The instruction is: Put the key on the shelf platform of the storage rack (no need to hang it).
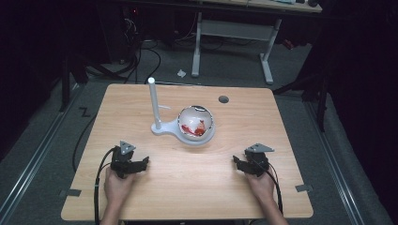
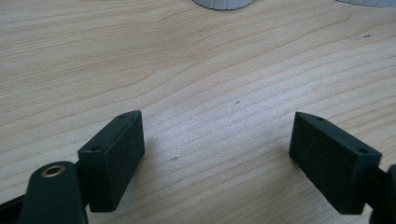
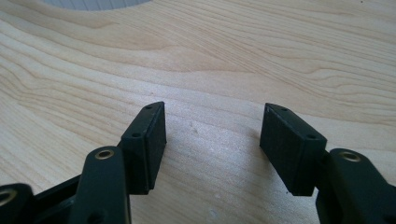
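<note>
Left claw [image 1: 144,162]: jaws spread wide, nothing between them, bare wood showing in the gap in the left gripper view [image 2: 217,140]. It rests low over the near-left part of the surface [image 1: 187,187], held in the left hand [image 1: 117,185], jaws pointing toward the middle of the surface.

Right claw [image 1: 236,161]: jaws parted with a clear gap, narrower than the left one's, nothing between them; the right gripper view [image 3: 212,135] shows only wood grain there. It sits at the near-right part of the surface, held in the right hand [image 1: 262,185], jaws pointing inward toward the left claw. The two claws are well apart, roughly level with each other.

Bowl [image 1: 196,123]: white, with red matter inside, standing near the centre of the surface, farther out than both claws and between them. It touches neither claw.

Stand [image 1: 153,105]: a white upright post on a flat white base, just left of the bowl; the base runs up against the bowl's underside.

Hole [image 1: 223,99]: a dark round grommet in the surface beyond the bowl, to its right.

Floor beyond the surface: grey, with cables and the legs of another desk [image 1: 265,56].
</note>
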`<state>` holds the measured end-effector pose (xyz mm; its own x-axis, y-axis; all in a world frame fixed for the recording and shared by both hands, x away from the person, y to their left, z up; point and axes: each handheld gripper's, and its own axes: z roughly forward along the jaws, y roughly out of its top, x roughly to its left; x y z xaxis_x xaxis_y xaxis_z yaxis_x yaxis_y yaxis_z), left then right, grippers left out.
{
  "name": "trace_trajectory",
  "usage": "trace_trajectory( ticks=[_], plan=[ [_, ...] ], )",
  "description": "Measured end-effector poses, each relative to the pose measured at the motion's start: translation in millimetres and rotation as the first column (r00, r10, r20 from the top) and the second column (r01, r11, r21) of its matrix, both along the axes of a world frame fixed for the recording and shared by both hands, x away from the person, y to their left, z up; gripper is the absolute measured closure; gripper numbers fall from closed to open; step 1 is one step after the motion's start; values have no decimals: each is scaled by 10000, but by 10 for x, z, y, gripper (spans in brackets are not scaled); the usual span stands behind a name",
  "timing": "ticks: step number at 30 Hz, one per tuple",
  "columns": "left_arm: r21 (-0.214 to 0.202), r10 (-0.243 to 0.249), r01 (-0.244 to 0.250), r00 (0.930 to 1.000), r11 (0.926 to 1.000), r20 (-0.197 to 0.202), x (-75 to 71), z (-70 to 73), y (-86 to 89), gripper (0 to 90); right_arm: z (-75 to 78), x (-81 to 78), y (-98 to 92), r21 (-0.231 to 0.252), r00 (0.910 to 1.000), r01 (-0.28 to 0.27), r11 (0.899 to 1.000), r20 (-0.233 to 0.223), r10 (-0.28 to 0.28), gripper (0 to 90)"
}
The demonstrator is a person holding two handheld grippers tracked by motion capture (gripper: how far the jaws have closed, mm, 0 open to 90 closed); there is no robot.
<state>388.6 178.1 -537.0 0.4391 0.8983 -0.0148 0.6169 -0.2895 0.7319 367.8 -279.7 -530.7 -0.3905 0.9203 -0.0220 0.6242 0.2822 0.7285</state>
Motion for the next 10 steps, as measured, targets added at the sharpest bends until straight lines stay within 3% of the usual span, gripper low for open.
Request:
trace_trajectory(
  ticks=[10],
  plan=[
    [2,-1,1,10000,10000,-1,0,0,0,184,1,1,-1,-2,10000,-1,10000,-18,1,410]
  ],
)
